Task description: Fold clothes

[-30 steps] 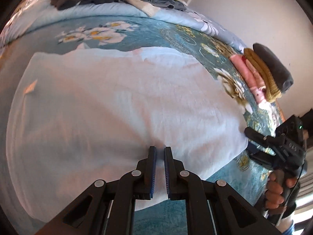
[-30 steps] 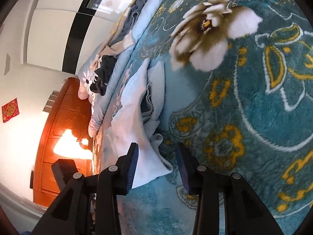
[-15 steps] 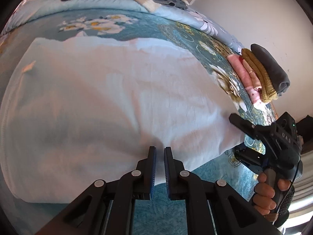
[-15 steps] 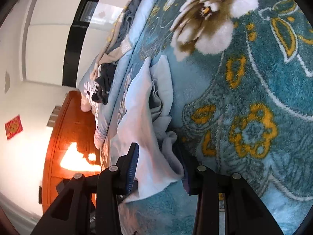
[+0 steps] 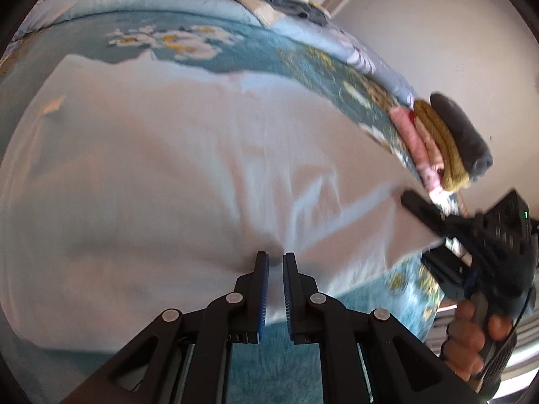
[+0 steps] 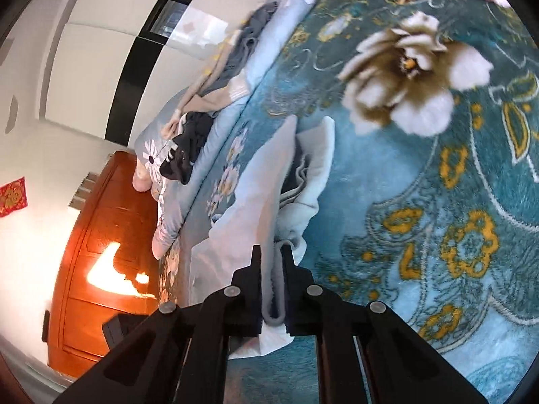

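Since a second ago, right tongs [image 6: 272, 262] have gone from spread to closing on the hem of the pale blue cotton garment [image 5: 188, 175], fabric pinched between them and lifted. Left tongs [image 5: 275, 262] stay pressed together on its near edge. It lies spread on the teal floral bed blanket [image 6: 421, 235]; folded clothes stack [image 5: 444, 144] sits at 2 o'clock.

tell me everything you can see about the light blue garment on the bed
The light blue garment is thin, soft cloth, spread wide and mostly flat on the teal flowered blanket, with creases fanning from its near edge. The left gripper pinches that edge. The right gripper is closing on a bunched corner, lifting it slightly.
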Available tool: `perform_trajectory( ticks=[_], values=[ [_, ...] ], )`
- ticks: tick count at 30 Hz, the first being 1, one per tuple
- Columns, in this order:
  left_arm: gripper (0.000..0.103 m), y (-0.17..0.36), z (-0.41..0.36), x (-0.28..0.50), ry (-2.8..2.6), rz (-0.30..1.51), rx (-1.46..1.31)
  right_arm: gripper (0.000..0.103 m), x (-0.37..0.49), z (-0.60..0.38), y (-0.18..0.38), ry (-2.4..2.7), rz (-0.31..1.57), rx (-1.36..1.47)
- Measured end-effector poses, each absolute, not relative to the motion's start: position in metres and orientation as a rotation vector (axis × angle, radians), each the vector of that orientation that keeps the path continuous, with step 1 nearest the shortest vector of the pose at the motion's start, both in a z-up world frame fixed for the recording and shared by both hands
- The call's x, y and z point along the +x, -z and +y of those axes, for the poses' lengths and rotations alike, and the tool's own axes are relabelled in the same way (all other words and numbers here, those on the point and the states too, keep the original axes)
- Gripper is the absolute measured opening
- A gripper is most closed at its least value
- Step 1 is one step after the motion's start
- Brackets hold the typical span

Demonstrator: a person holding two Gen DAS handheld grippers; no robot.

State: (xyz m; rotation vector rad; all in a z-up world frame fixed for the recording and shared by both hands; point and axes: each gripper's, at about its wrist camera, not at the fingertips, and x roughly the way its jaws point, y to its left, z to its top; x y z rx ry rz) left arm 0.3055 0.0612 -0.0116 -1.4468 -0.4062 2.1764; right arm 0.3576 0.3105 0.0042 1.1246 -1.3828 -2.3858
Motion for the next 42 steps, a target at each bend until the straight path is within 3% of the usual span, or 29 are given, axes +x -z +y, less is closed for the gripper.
perform_trajectory(
  ticks=[16,19,27,33,42],
  values=[
    [0.014,0.021,0.05,0.26,-2.152,-0.63,-1.462,0.008,0.36,0.303,-0.015,2.43,-1.337,1.141],
    [0.022,0.01,0.025,0.269,-2.163,-0.694,-1.42,0.007,0.353,0.296,-0.027,2.434,-1.303,1.136],
    [0.039,-0.022,-0.08,0.289,-2.349,-0.893,-1.264,0.006,0.306,0.214,-0.083,2.448,-0.888,1.097],
    [0.045,-0.03,-0.159,0.307,-2.496,-1.042,-1.188,0.006,0.288,0.119,-0.099,2.313,-0.634,1.062],
    [0.045,-0.007,-0.192,0.314,-2.479,-1.164,-1.241,0.006,0.29,0.005,-0.015,2.146,-0.28,1.374]
  ],
)
